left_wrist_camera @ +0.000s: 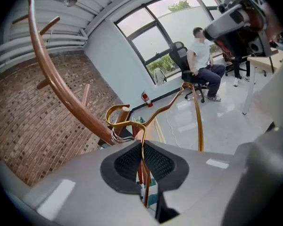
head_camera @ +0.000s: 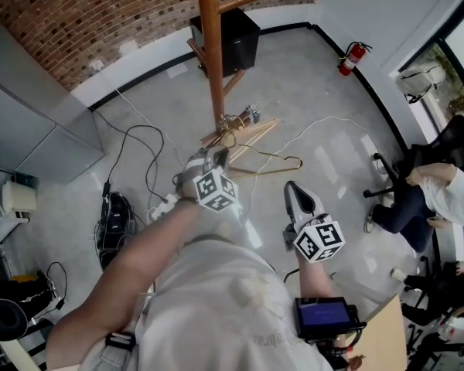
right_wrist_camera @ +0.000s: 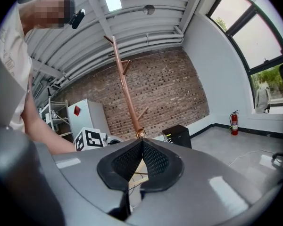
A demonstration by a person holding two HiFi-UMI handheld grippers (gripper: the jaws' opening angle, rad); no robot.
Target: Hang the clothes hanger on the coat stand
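Left gripper (left_wrist_camera: 142,161) jaws clench the gold clothes hanger (left_wrist_camera: 197,119) just beside the coat stand (head_camera: 211,52); whether its hook catches a peg is unclear. Right gripper (right_wrist_camera: 140,147) jaws pressed together, empty.

Grey polished floor (head_camera: 309,76), glossy where the window light hits it. On it the coat stand (head_camera: 211,45) is planted near the brick wall, its feet splaying just beside a black box (head_camera: 230,39) set close to the skirting. A red fire extinguisher (head_camera: 352,57) stands at the foot of the far white wall. A white cable (head_camera: 319,122) snakes over the open middle. At the left, black cables (head_camera: 136,128) loop toward a dark bundle (head_camera: 114,219) and a white power strip (head_camera: 164,205). An office chair (head_camera: 380,168) rests on its castors at the right.
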